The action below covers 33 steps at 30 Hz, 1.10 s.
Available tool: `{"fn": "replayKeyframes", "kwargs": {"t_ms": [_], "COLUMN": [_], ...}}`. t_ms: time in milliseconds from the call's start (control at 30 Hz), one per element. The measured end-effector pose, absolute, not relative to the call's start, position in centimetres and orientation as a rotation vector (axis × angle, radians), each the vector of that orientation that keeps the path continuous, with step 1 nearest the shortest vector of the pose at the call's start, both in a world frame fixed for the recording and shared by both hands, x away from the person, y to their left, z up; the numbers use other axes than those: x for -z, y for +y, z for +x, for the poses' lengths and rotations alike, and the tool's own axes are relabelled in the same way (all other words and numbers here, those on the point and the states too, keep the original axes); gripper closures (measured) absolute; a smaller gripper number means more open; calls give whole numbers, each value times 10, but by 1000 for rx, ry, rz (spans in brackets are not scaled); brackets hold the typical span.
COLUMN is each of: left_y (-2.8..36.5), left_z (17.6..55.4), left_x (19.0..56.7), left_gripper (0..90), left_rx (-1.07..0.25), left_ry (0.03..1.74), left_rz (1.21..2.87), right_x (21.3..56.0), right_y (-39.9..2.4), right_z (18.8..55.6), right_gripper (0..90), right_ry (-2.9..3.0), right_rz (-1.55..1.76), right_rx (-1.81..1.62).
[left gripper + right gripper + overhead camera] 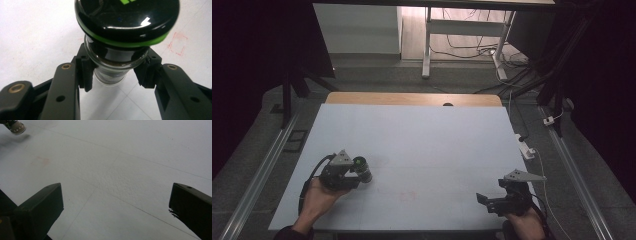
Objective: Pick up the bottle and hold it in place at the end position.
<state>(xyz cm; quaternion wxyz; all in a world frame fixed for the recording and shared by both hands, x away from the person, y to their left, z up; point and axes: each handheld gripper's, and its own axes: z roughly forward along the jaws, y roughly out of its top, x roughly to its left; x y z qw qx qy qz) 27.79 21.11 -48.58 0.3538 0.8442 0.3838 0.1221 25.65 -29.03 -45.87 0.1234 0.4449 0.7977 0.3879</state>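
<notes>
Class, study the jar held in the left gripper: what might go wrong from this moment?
1. The left gripper clamps the jar on smooth, round glass just below its heavy black lid; it may slip or rotate.
2. The jar looks tilted above the table; if it drops, the glass may crack.

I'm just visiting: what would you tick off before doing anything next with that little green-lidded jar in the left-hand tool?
1. Left gripper jaws closed on the jar body: ok.
2. Black lid with green ring seated on the jar: ok.
3. Jar lifted off the white table: cannot tell.
4. Right gripper jaws open and holding nothing: ok.
5. Bare table ahead of the jar for setting it down: ok.
</notes>
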Motion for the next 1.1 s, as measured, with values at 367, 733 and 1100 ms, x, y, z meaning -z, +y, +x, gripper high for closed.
{"fn": "replayKeyframes", "kwargs": {"t_ms": [367, 733, 1100], "left_y": [195, 168, 137], "left_z": [295, 312, 336], "left_x": [469, 460, 450], "left_gripper": [537, 537, 536], "left_rx": [-289, -286, -302], "left_ry": [1025, 1015, 966], "left_rz": [2152, 2157, 2167], "right_x": [459, 459, 459], "right_y": [-291, -291, -291], "right_z": [257, 257, 257], "right_gripper": [0, 0, 0], "right_ry": [2323, 2323, 2317], "right_rz": [1298, 1303, 1296], "right_rx": [-1136, -1139, -1148]}}
